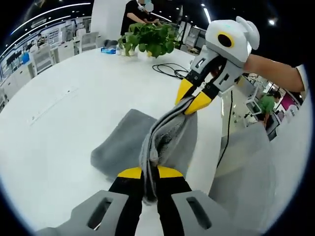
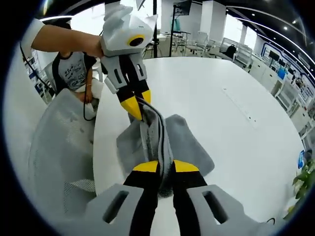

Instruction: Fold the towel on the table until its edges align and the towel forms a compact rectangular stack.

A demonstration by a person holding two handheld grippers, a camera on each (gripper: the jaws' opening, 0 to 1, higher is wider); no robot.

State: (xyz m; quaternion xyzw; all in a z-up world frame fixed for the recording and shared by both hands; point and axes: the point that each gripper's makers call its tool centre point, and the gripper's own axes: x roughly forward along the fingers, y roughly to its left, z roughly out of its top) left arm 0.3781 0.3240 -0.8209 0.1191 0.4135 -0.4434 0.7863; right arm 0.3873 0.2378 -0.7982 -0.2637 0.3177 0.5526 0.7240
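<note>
Between the two grippers, one grey towel [image 1: 162, 135] hangs stretched in a bunched ridge, its lower part still draped on the white table [image 1: 64, 113] near the table's edge. That ridge looks like one edge of the cloth gathered and lifted at both ends, which would let the free part be carried over the part lying flat to make a fold; the sagging folds beneath suggest the towel is only partly raised and the edges are not yet aligned, so the task seems to be at an early or middle fold. The left gripper [image 1: 149, 173] has its yellow-tipped jaws closed tight on one end of the ridge, cloth squeezed between them, and the right gripper [image 1: 193, 98] is pinched onto the other end, held by a person's hand [image 1: 251, 61]. From the right gripper view, the same single towel [image 2: 162, 142] runs from the right gripper's own closed jaws up to the left gripper's tips. Beside the table stands one grey mesh chair [image 2: 54, 147]. Farther off I count one potted plant [image 1: 147, 37], one black cable [image 1: 170, 69] looped on the tabletop, and two people in the background.
</note>
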